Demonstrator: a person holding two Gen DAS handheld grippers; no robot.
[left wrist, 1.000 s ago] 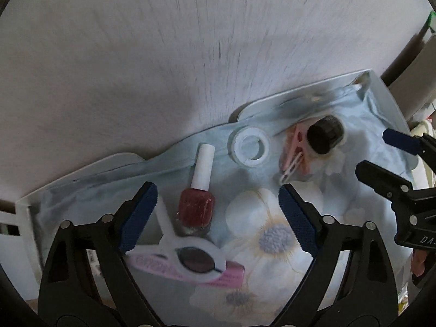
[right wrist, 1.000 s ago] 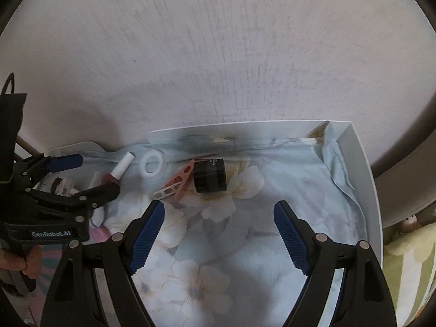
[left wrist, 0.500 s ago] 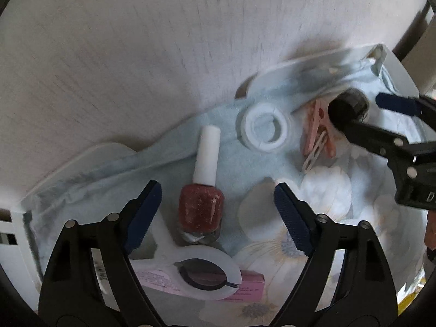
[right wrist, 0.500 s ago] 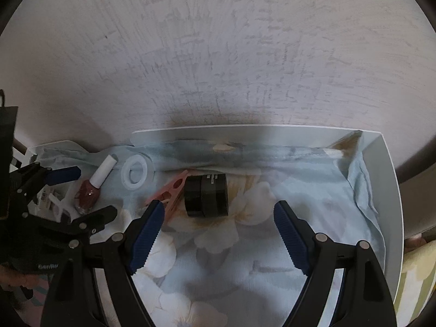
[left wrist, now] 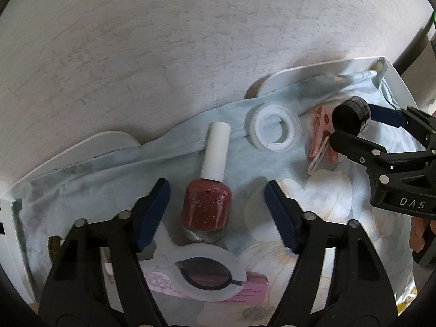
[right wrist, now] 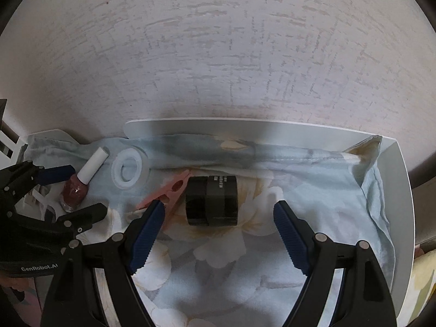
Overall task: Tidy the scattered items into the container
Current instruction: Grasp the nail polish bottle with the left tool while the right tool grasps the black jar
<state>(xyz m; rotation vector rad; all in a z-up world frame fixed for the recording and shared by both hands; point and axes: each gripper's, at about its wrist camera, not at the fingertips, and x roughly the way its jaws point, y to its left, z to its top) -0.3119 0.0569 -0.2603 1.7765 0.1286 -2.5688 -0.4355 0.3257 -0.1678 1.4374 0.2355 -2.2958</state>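
Observation:
A white container (right wrist: pixel 392 179) lined with floral cloth holds the items. A red nail polish bottle (left wrist: pixel 207 207) with a white cap lies between the fingers of my open left gripper (left wrist: pixel 216 215). A black jar (right wrist: pixel 212 200) lies on its side between the fingers of my open right gripper (right wrist: pixel 218 229); in the left wrist view the jar (left wrist: pixel 350 115) sits between that gripper's tips. A pink clothespin (left wrist: pixel 323 133) and a white ring (left wrist: pixel 272 126) lie between bottle and jar. A white clip (left wrist: pixel 201 272) on a pink box (left wrist: pixel 253 291) lies under my left gripper.
A pale textured wall (right wrist: pixel 218 54) stands right behind the container. The container's right rim (right wrist: pixel 403 218) and bunched cloth (right wrist: pixel 378 190) lie right of the jar. A small dark green thing (left wrist: pixel 54 245) sits at the left edge.
Both grippers have moved forward and down. The left now straddles the nail polish bottle, the right straddles the black jar. The items have not moved.

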